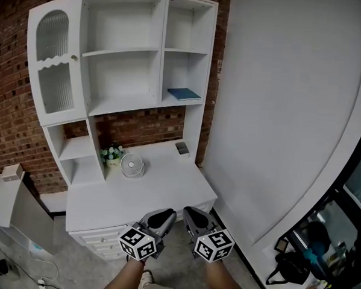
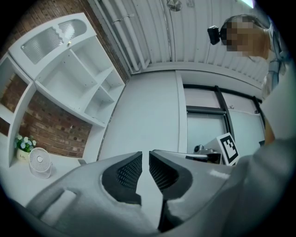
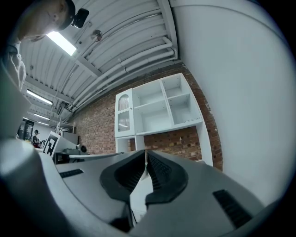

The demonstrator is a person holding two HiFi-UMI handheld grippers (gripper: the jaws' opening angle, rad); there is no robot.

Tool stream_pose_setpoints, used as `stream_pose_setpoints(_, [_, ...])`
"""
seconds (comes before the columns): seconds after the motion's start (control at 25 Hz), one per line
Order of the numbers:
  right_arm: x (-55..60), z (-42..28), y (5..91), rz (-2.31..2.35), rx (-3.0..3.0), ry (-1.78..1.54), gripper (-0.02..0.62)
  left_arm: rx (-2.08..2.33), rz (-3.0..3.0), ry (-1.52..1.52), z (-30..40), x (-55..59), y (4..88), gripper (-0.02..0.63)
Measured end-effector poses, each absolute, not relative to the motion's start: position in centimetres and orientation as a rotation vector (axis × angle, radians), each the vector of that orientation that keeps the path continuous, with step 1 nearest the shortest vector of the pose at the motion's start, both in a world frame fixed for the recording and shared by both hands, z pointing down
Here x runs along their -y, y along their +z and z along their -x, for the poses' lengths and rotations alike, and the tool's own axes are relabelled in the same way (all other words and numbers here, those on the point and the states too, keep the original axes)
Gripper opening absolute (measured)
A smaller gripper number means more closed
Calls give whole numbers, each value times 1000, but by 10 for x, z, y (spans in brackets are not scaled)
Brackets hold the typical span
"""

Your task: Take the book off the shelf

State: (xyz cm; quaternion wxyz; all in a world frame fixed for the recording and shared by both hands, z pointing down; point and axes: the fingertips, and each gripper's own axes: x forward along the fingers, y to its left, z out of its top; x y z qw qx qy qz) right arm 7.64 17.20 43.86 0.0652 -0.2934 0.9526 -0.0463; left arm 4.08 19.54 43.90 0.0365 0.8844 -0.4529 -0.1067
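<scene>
Industrial studio — brick wall (image 1: 8, 101), exposed ceiling pipes (image 3: 138, 59)

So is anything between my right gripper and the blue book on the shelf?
Nothing visible is. The blue book lies alone in an open-fronted compartment. The right gripper, shut and empty, is near the front edge of the desk; the small fan and flower pot sit lower, to the left.

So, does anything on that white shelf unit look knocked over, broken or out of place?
Nothing stands out. The thin blue book lies flat in the lower right compartment of the white wooden shelf unit. The small round white fan and the little potted plant with white flowers stand upright on the white desk top.
</scene>
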Motion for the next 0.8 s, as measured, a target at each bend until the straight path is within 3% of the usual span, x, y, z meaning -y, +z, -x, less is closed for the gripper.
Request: stream_pose_setpoints(0.8, [-57, -53, 446, 887, -2903, -142, 18, 1357, -2707, -335, -13, -76, 448, 52])
